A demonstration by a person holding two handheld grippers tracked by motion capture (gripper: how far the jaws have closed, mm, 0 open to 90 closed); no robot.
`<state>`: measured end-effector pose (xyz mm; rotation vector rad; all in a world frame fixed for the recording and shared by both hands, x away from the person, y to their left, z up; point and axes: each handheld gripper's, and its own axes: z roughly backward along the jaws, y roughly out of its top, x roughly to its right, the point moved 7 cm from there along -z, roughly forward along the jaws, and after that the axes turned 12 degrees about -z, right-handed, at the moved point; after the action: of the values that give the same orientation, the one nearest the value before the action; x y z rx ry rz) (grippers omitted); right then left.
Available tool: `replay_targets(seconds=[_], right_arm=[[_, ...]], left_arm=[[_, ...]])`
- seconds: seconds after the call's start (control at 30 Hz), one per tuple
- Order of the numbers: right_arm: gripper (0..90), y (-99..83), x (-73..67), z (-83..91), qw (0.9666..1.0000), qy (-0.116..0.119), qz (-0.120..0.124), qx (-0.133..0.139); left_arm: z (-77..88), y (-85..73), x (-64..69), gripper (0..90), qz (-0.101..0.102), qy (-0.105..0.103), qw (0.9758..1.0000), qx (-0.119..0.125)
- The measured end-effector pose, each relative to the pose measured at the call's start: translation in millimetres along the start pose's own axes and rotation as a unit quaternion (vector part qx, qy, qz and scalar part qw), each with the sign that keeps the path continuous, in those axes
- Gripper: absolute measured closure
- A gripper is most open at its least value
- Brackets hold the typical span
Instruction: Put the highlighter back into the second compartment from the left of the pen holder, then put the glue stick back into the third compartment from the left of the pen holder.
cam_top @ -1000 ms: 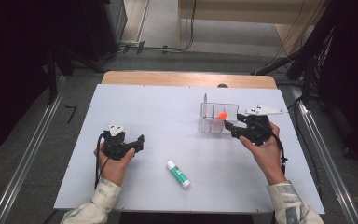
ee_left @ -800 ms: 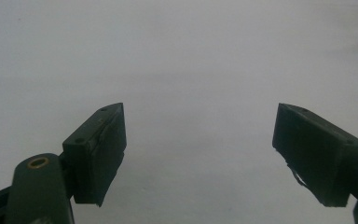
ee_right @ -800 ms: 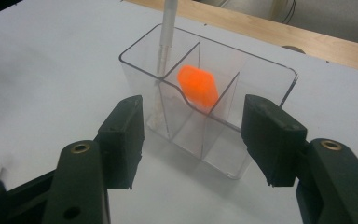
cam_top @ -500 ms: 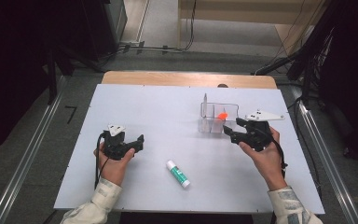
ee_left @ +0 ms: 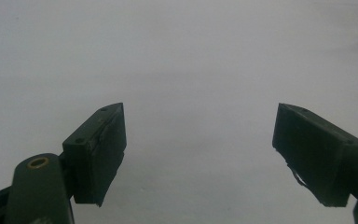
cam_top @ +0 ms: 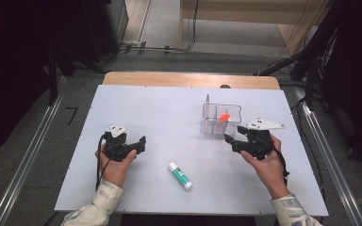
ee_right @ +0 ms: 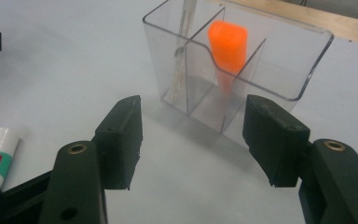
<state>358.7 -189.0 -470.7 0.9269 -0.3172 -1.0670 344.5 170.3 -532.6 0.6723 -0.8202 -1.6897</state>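
A white table [cam_top: 136, 103] stands on a grey floor, with dark equipment and cables at the far side. On the right half of the table sits a clear plastic organizer [cam_top: 221, 119] split into compartments; an orange marker [cam_top: 225, 116] stands upright in one of them and a thin pale stick [cam_top: 207, 104] in the left one. A glue stick [cam_top: 179, 174] with a green label lies flat on the near middle of the table, its long axis running from far left to near right, white cap toward the far left.

The right gripper [cam_top: 229, 140] sits just near of the organizer, jaws spread wide and empty, pointing toward it. The left gripper [cam_top: 142, 141] rests on the left side, jaws also wide apart with nothing between them, facing bare table.

The glue stick lies between the two hands, nearer than both, somewhat closer to the left gripper. For the right gripper it lies to the near left, and a grasp would likely need the jaws turned across its long axis.
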Motion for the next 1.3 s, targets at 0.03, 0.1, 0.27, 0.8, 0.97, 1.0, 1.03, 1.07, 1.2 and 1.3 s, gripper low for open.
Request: replay_targets(seconds=[0.03,0.1,0.27,0.8,0.97,1.0,1.03,1.07,1.2,1.3], right_arm=[[36.7,-1.8,-0.7,-0.5,1.0,0.001,0.001,0.0],[36.6,-4.8,-2.9,-1.8,1.0,0.003,0.002,-0.003],[36.5,-6.3,-5.1,-3.1,1.0,0.004,0.004,-0.005],[34.5,-13.1,-9.0,-5.7,0.9999,0.004,0.008,-0.014],[34.3,-14.6,-10.9,-4.3,0.9999,0.006,0.008,-0.014],[34.3,-15.1,-11.8,-4.2,0.9998,0.008,0.009,-0.014],[34.3,-15.8,-12.9,-4.2,0.9998,0.009,0.01,-0.016],[34.3,-16.4,-14.1,-4.6,0.9998,0.01,0.011,-0.016],[34.3,-18.8,-18.3,-6.1,0.9996,0.014,0.013,-0.02],[34.3,-21.0,-22.2,-8.3,0.9995,0.017,0.015,-0.024]], left_arm=[[0.0,0.1,0.1,17.8,0.0,0.0,1.0,0.0],[0.0,0.1,0.0,17.8,0.0,0.0,1.0,0.0],[0.3,0.4,0.1,17.8,0.001,0.0,1.0,0.001],[-0.2,1.6,1.0,17.8,0.001,-0.001,1.0,0.003],[0.5,1.7,1.4,17.8,-0.001,-0.002,1.0,0.003],[0.7,1.7,1.4,17.8,-0.002,-0.001,1.0,0.002],[0.6,1.6,1.2,17.8,-0.002,-0.001,1.0,0.002],[0.2,1.7,1.0,17.8,-0.001,-0.001,1.0,0.003],[-0.1,1.5,0.7,17.8,-0.001,-0.001,1.0,0.002],[0.6,2.0,0.6,17.8,0.001,0.0,1.0,0.004]])
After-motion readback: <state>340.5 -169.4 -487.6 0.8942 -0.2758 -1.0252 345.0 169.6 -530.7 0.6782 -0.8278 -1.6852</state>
